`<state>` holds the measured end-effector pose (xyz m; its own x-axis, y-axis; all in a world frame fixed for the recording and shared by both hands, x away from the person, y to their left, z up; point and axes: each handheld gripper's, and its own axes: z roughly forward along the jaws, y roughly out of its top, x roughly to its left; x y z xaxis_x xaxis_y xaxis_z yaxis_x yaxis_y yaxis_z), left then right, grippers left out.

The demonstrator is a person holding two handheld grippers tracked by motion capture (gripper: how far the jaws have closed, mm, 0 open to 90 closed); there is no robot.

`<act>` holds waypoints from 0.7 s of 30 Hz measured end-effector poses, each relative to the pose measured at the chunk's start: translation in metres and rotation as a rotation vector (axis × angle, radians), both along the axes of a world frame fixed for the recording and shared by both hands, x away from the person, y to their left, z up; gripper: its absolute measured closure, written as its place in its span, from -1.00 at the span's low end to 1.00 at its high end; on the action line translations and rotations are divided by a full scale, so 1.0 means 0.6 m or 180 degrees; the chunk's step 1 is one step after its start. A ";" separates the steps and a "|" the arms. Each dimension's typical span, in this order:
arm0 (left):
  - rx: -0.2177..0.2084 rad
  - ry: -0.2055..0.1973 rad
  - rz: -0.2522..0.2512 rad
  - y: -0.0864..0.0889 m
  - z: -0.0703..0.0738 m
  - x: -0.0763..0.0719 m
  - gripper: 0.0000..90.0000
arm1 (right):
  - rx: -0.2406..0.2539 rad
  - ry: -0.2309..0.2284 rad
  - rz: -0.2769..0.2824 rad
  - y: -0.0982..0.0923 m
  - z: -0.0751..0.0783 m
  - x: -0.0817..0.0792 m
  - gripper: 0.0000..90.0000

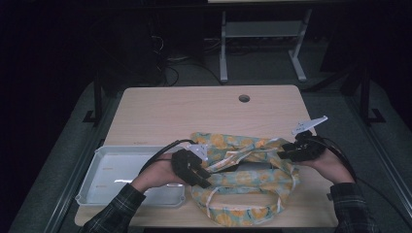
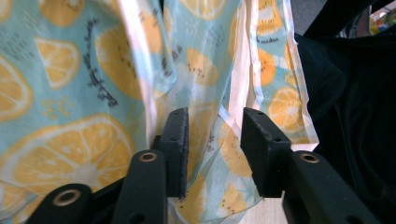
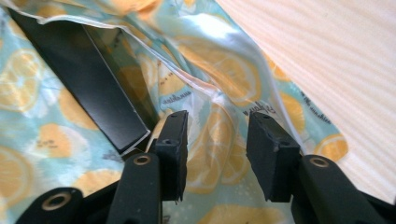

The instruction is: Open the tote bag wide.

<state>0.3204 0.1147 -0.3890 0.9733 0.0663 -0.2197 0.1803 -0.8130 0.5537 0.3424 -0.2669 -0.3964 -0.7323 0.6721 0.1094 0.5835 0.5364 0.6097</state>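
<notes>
High view: tray (image 1: 92, 187) sits at the tabletop's (image 1: 160, 109) near left. Left gripper (image 1: 203, 178) is spread at the bag's (image 1: 243, 187) left edge, pads clear of the cloth. Bag lies near centre. Right gripper (image 1: 286, 153) is spread at its right edge, gripping nothing.

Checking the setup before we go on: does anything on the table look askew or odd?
The lemon-print bag lies crumpled and half open, its near edge hanging past the table front. Nothing looks spilled or torn.

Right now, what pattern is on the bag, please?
Orange citrus slices on pale teal bag; left gripper view.
</notes>
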 end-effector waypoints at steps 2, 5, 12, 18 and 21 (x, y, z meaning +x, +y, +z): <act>-0.0065 -0.0045 0.0034 0.003 0.008 0.001 0.31 | 0.0013 -0.0012 0.0030 0.001 0.008 -0.006 0.22; -0.0175 -0.0081 0.0113 0.008 0.022 0.001 0.29 | 0.0030 -0.0054 0.0058 0.002 0.022 -0.015 0.18; -0.0300 -0.0259 0.0294 0.012 0.046 0.005 0.26 | 0.0069 -0.0177 0.0109 0.004 0.049 -0.039 0.17; -0.0222 -0.0408 0.0438 0.001 0.044 0.012 0.08 | 0.0063 -0.0182 0.0323 0.017 0.043 -0.067 0.21; -0.0201 -0.0421 0.0443 -0.009 0.038 0.014 0.02 | 0.0047 -0.0164 0.0463 0.026 0.031 -0.081 0.21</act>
<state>0.3287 0.1091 -0.3664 0.9764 0.1923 -0.0986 0.2109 -0.7483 0.6290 0.2937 -0.2514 -0.3776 -0.8268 0.5571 0.0783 0.4680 0.6038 0.6453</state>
